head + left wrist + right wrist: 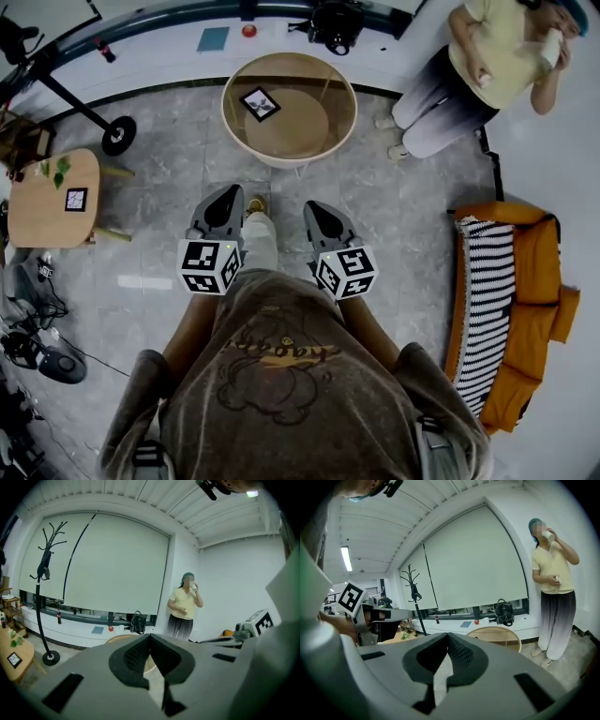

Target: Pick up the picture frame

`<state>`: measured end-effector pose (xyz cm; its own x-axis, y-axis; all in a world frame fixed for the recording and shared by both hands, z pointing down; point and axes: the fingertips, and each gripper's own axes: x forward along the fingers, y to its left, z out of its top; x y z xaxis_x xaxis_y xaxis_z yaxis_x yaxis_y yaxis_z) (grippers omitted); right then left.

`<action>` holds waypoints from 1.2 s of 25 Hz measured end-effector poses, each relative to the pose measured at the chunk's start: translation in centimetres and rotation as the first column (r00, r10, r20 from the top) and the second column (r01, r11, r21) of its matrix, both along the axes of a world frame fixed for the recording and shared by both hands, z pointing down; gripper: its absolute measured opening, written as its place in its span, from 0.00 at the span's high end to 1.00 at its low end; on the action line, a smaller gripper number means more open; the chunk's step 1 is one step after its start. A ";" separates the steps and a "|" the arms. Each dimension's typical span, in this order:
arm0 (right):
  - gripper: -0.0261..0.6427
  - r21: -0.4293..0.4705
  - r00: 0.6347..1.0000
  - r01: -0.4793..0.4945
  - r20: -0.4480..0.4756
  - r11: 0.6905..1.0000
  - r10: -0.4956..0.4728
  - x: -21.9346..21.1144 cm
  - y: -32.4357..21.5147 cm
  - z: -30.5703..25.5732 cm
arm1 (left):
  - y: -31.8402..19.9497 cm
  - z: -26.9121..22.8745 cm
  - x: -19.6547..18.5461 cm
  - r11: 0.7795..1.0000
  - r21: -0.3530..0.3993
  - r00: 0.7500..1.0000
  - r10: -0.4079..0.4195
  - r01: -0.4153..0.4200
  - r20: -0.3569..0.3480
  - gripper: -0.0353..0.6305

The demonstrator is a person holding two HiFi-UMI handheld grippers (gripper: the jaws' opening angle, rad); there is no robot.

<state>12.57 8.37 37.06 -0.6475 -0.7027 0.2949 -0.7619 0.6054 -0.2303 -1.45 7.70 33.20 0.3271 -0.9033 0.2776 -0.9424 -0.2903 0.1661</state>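
Note:
A black picture frame (pixel 261 103) with a white mat lies on the round wooden table (pixel 333 131) ahead of me. A second small black frame (pixel 76 199) sits on the low wooden side table (pixel 37 216) at the left, and that frame (pixel 14 659) also shows in the left gripper view. My left gripper (pixel 228 195) and right gripper (pixel 315 208) are side by side over the floor, well short of the round table (pixel 494 634). Both are shut with nothing between the jaws. The left gripper (pixel 150 638) and the right gripper (pixel 447 638) point toward the table.
A person in a yellow top (pixel 487 56) stands at the back right, drinking. An orange sofa with a striped blanket (pixel 511 300) fills the right side. A coat stand base (pixel 119 136), a black bag (pixel 333 23) on the window ledge and cables (pixel 37 337) at the left.

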 end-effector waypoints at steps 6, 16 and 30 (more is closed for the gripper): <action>0.94 -0.016 1.000 0.001 -0.004 1.000 -0.001 -2.0 -5.3 0.7 | -5.8 1.0 -1.8 1.000 -0.020 1.000 0.004 -0.004 -0.004 0.92; 0.94 -0.051 0.999 -0.031 -0.024 0.998 0.030 -3.8 -14.8 0.5 | -15.5 0.7 -4.4 0.999 -0.046 1.000 0.022 -0.023 -0.011 0.92; 0.93 -0.058 0.998 -0.058 -0.032 0.997 0.057 -8.3 -25.8 -0.9 | -26.7 0.2 -8.0 0.995 -0.063 0.997 0.078 -0.078 -0.007 0.92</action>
<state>4.27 -17.46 36.16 -0.5969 -0.7193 0.3554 -0.8021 0.5465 -0.2409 -9.47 -19.00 33.42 0.3975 -0.8557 0.3312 -0.9164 -0.3518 0.1908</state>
